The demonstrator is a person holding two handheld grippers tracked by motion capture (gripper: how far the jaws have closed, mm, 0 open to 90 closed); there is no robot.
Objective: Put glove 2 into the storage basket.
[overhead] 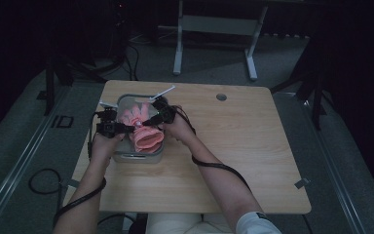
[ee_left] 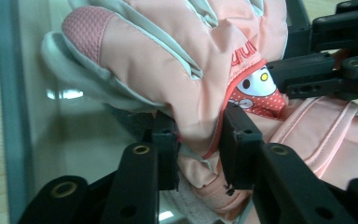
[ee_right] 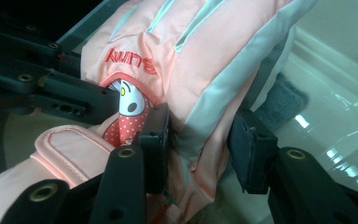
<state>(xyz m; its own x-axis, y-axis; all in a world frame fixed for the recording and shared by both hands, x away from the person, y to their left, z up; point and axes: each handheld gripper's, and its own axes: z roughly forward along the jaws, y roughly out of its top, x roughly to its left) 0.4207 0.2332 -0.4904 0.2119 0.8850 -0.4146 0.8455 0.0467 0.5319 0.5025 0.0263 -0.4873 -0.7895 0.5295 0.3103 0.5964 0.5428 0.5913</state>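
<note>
Dark floor and a metal frame surround the wooden desk [overhead: 233, 146], where a grey bin [overhead: 126, 157] sits near its left edge. A pink padded glove [overhead: 143, 127] lies in the bin, cuff toward the person. It looks soft, light and squashy, with slick fabric that could slide; the thick side seams near the wrist seem the best hold. The left claw [ee_left: 198, 149] pinches the glove's edge, though the pads' pressure is hard to judge. The right claw [ee_right: 200, 147] straddles the other side, one pad touching, one apart. Bin walls crowd both claws.
</note>
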